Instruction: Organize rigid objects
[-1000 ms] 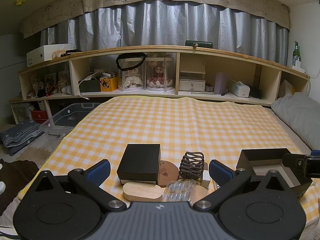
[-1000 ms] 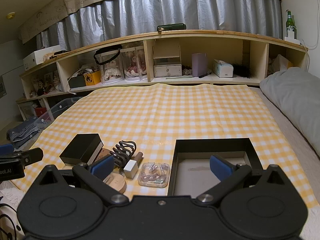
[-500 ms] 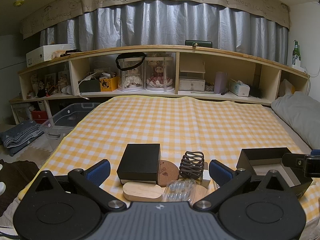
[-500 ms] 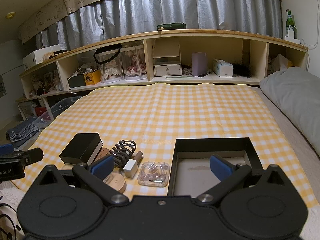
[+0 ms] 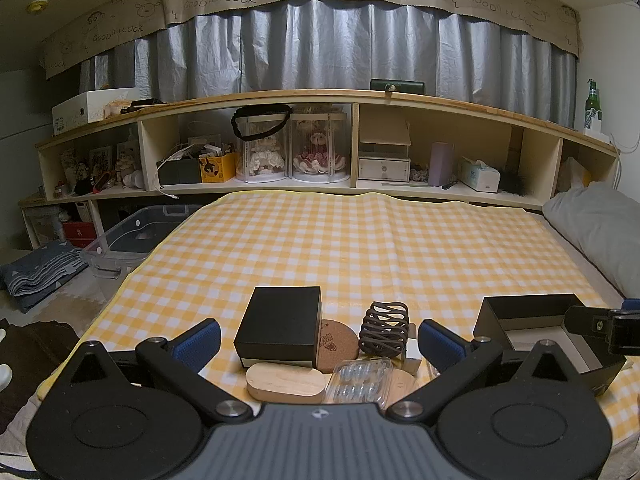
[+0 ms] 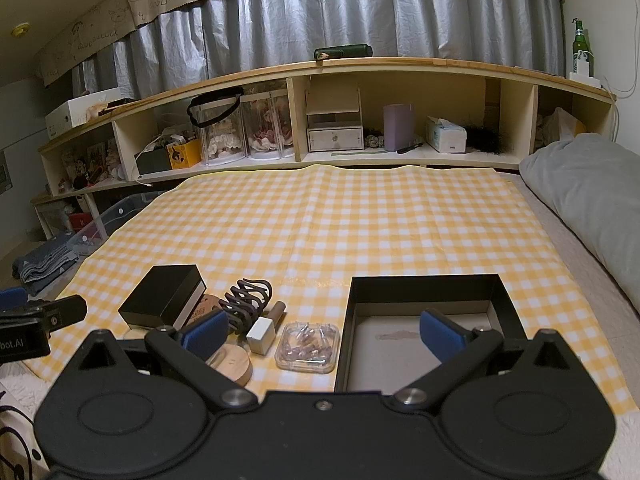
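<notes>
Both tools hover low with nothing gripped: the left gripper (image 5: 319, 339) stands wide open over the clutter, the right gripper (image 6: 323, 330) equally wide at the open black tray (image 6: 424, 288). From the left gripper, the closed black box (image 5: 280, 326) lies at 11 o'clock, the wooden oval (image 5: 285, 382) at 12, the clear plastic case (image 5: 358, 376) at 1, the dark hair claw (image 5: 384, 328) beyond it. Packed so tightly, one grab could likely nudge its neighbours, and the slick case may slip. Everything rests on a yellow checked cloth (image 6: 340, 220) on a soft bed, before wooden shelves (image 6: 400, 68) and grey curtains (image 6: 360, 20).
</notes>
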